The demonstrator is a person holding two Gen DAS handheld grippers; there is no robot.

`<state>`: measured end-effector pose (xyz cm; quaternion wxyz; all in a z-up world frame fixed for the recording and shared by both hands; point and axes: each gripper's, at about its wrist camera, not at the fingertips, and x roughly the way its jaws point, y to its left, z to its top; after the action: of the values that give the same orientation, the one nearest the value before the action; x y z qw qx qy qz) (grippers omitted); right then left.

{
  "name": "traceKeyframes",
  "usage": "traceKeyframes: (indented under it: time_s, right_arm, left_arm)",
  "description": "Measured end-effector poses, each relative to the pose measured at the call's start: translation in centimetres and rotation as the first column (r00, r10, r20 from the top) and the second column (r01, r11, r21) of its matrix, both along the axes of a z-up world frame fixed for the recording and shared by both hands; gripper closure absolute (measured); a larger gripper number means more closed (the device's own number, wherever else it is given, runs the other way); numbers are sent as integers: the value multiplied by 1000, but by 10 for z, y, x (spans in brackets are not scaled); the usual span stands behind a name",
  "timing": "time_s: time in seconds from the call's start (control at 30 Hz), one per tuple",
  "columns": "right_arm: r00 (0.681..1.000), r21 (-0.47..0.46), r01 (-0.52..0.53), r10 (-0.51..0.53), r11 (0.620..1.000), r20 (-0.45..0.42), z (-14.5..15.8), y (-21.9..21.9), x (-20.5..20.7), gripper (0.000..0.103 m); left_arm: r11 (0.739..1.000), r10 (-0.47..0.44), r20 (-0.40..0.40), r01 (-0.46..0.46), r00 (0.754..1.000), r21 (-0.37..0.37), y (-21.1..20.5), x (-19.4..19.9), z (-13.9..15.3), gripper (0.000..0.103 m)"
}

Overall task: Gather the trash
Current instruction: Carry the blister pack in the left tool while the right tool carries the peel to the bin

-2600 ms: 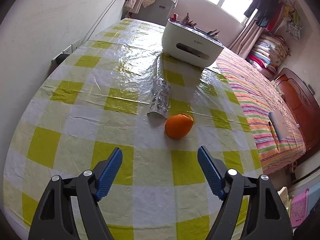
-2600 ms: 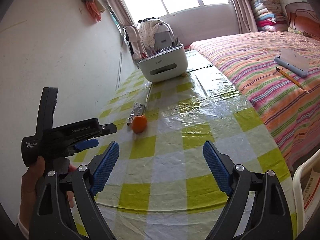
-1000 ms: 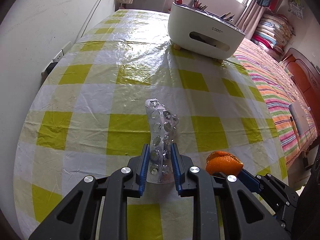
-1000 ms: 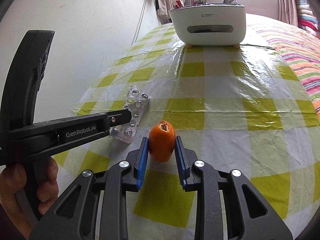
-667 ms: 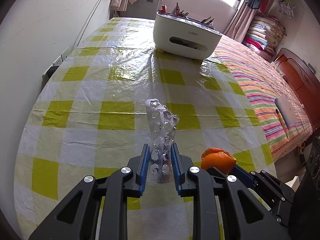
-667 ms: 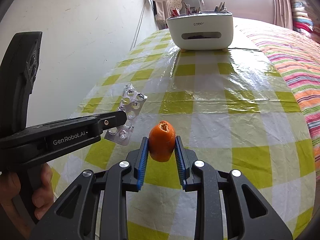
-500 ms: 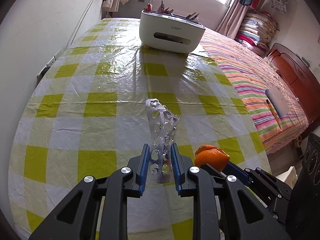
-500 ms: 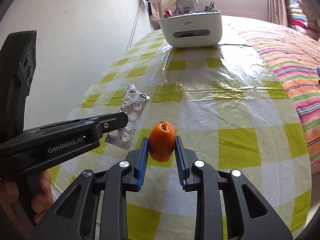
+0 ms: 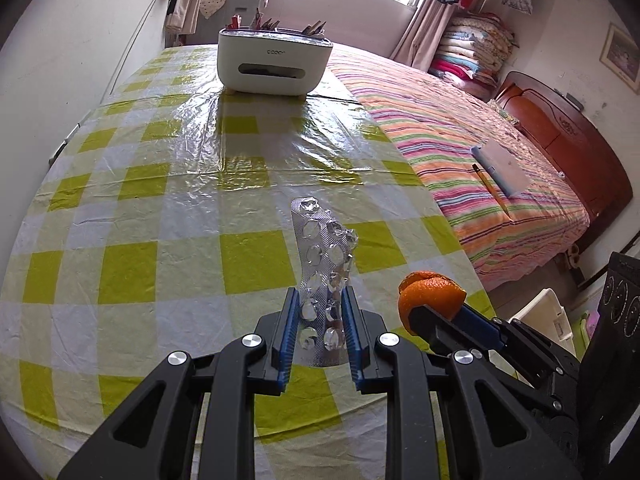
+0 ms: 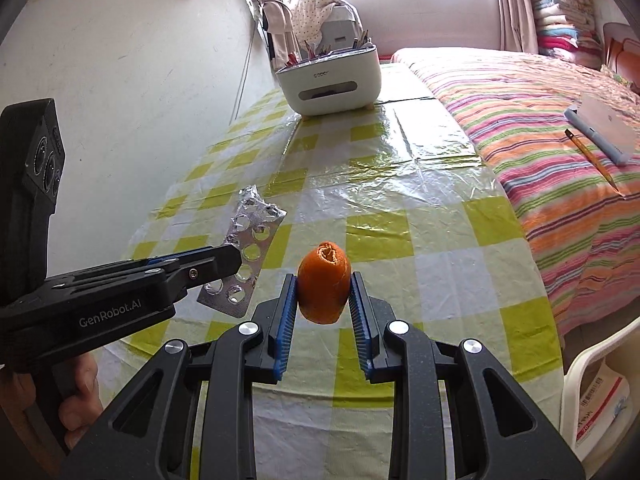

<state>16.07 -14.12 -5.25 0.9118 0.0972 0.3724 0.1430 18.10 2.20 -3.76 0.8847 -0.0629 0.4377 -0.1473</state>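
Left gripper point(image 9: 319, 312) is clamping the lower end of a crumpled silver foil blister pack with emptied pill pockets point(image 9: 323, 276); its blue ribbed pads are nearly together, with only the sheet's thickness between them. The pack is standing up out of the jaws toward 12 o'clock, its upper part free and bent. In both views it appears to be clear of the yellow-and-white checked plastic tablecloth point(image 9: 160, 184).

Right gripper point(image 10: 323, 300) is pinching a hollow orange citrus peel with a torn top opening point(image 10: 323, 282), jaws closed to the peel's width and pressing on both flanks. In the left wrist view the peel point(image 9: 430, 294) is sitting at about 3 o'clock of the pack, near but apart.

No bin is identifiable. A white plastic container point(image 10: 592, 396) is showing at 4 o'clock of the right wrist view beyond the table edge; I cannot tell whether it is the trash receptacle.

Risks, as judged from here:
- The foil sheet is thin and slick and is being held by one end only; a quick swing could be pivoting or slipping it out of the pads.
- The peel is soft and hollow, so it may be deforming under squeeze and squirting forward, since little of it is sitting below the pads.
- The two grippers are working close together, so the loads could be knocking each other during carry.
- A drop past the table edge would be landing on the floor, out of view.
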Motion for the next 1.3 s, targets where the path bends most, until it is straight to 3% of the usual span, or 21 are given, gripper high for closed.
traceKeyframes:
  time_s: [0.43,0.6,1.3]
  right_arm:
    - [986,23,166,-166,986,9,-8,-71,-50,78]
    - [968,15,244,-245,970,63,0,-91,-73,78]
    - [807,95,550,-557,830,195,19,-166,-135,77]
  left_arm:
    - [991,-136,22,136,990,11,-62,-43,3,81]
    - [982,-188,39,187,981,15,-84,-52,9,81]
    - [943,-332,53,331,942,41,-165,-72,11,81]
